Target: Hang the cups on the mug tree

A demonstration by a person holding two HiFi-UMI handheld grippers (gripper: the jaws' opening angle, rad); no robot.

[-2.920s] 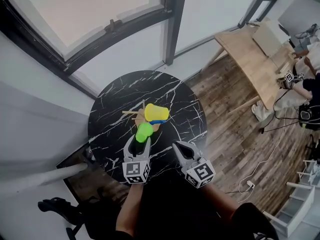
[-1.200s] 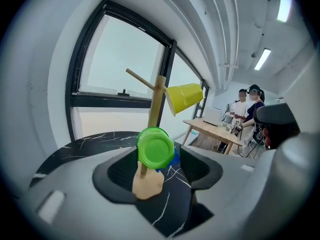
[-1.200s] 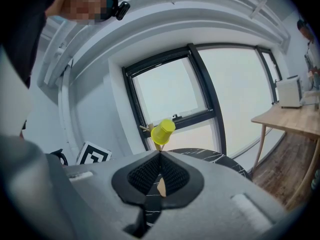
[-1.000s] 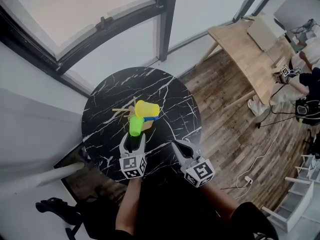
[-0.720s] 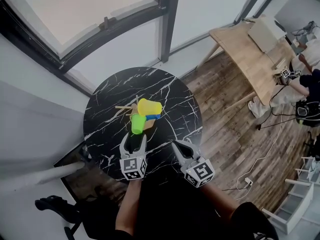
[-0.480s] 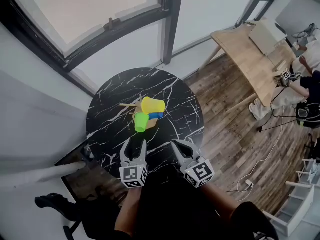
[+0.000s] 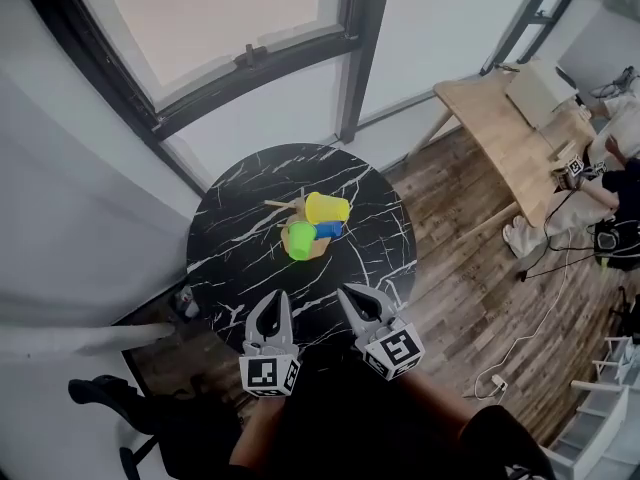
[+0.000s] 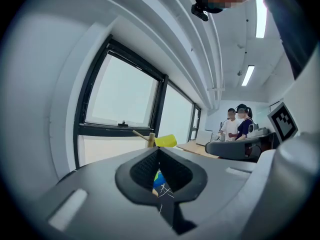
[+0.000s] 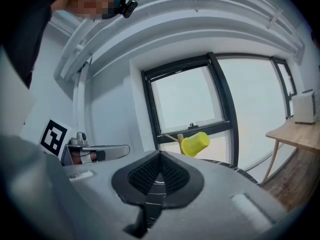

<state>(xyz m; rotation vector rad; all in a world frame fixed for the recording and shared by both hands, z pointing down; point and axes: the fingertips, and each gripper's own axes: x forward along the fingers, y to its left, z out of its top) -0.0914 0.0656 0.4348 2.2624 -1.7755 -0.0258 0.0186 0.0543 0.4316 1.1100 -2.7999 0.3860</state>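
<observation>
A wooden mug tree stands at the middle of the round black marble table. A green cup, a yellow cup and a blue cup hang on it. My left gripper is at the table's near edge, well short of the tree, shut and empty. My right gripper is beside it, also shut on nothing. In the left gripper view the yellow cup shows beyond the closed jaws. The right gripper view has the yellow cup ahead of its gripper.
A large window and white wall lie behind the table. A long wooden table stands on the plank floor at the right, with people beside it. A white cable trails over the floor.
My left gripper let go of the green cup, which stays hanging on the tree, drew back toward me and shut its jaws. The right gripper has barely moved.
</observation>
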